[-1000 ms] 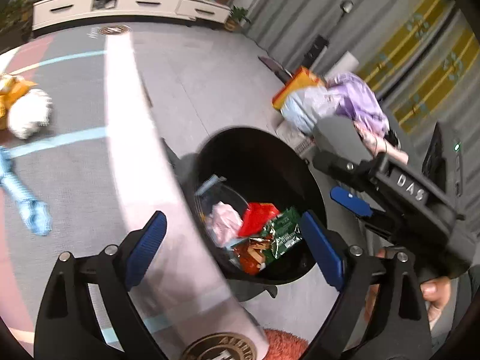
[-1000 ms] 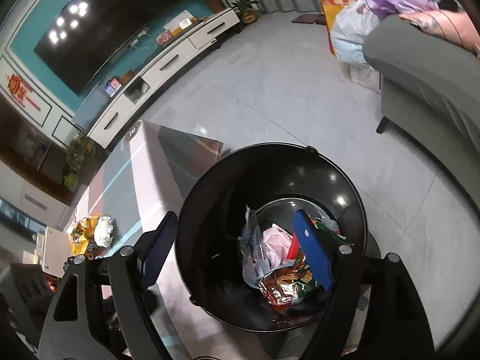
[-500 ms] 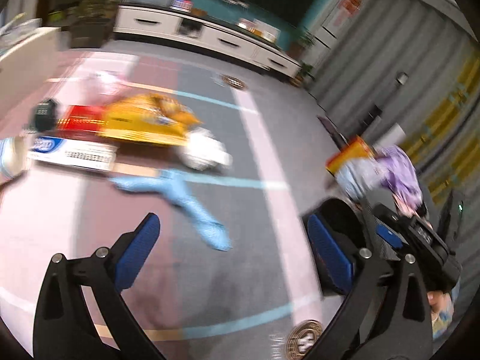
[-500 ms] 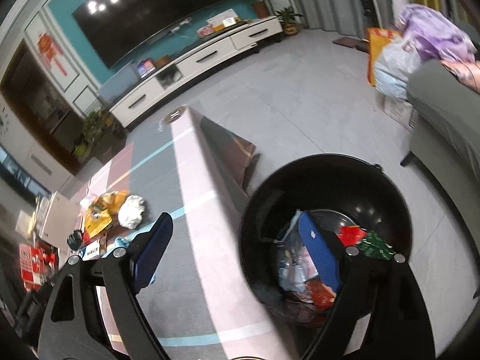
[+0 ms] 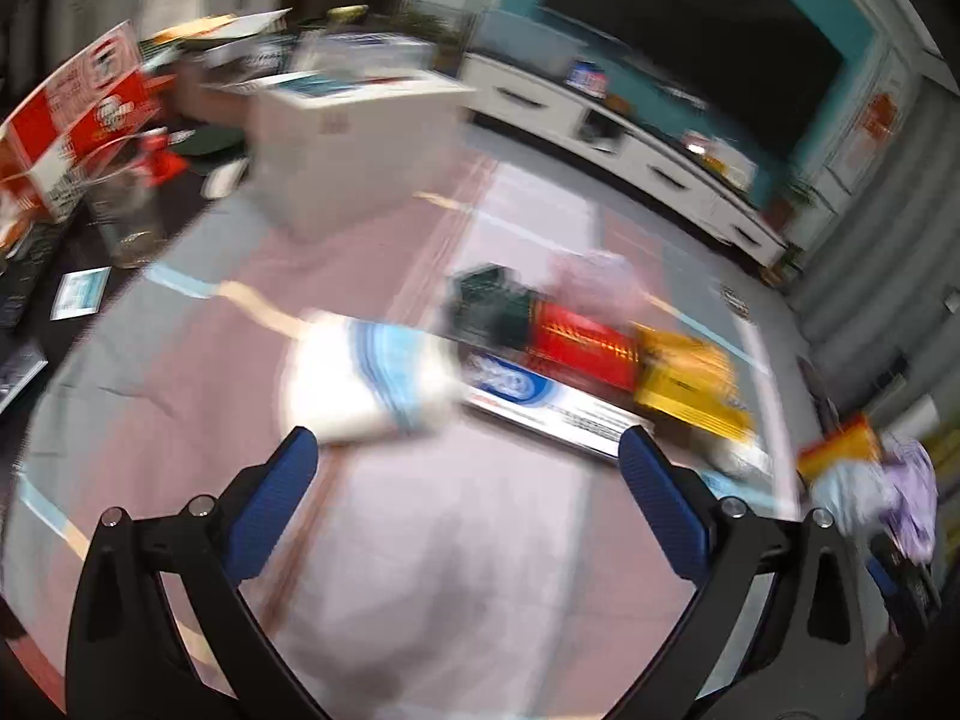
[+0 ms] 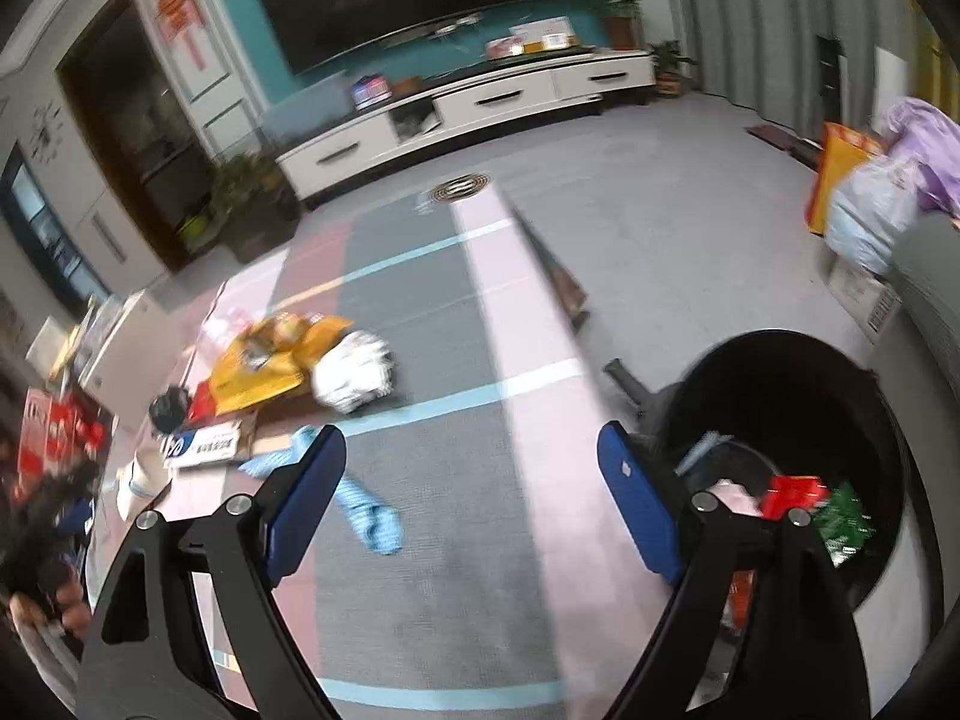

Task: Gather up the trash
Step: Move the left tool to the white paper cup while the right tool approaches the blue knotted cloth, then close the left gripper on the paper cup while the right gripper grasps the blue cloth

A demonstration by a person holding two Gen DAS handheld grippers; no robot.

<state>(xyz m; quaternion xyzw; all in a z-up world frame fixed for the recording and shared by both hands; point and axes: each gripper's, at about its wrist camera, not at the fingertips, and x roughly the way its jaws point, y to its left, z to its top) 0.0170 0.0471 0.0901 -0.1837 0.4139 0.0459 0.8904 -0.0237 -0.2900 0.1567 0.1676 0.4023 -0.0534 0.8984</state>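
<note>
My left gripper (image 5: 465,444) is open and empty above the striped table cloth (image 5: 420,570). Just beyond its fingertips, in a blurred view, lie a white-and-blue paper cup (image 5: 366,378), a long white-blue box (image 5: 540,396), a red packet (image 5: 576,342) and a yellow packet (image 5: 690,390). My right gripper (image 6: 471,438) is open with nothing between its fingers. A blue rag (image 6: 366,510) lies by its left finger, with a yellow bag (image 6: 264,366) and a crumpled white wad (image 6: 354,375) farther back. The black bin (image 6: 780,372) stands at the right and holds red (image 6: 792,492) and green wrappers (image 6: 843,516).
A white box (image 5: 336,150), a red carton (image 5: 66,132) and a glass (image 5: 129,204) stand at the table's far left. A grey sofa (image 6: 930,300) and stuffed bags (image 6: 870,210) lie right of the bin. The white TV cabinet (image 6: 480,108) lines the back wall.
Both grippers have swung left, away from the bin. The left one now faces the litter on the table and opened slightly; for the right one the bin has slid to the right edge.
</note>
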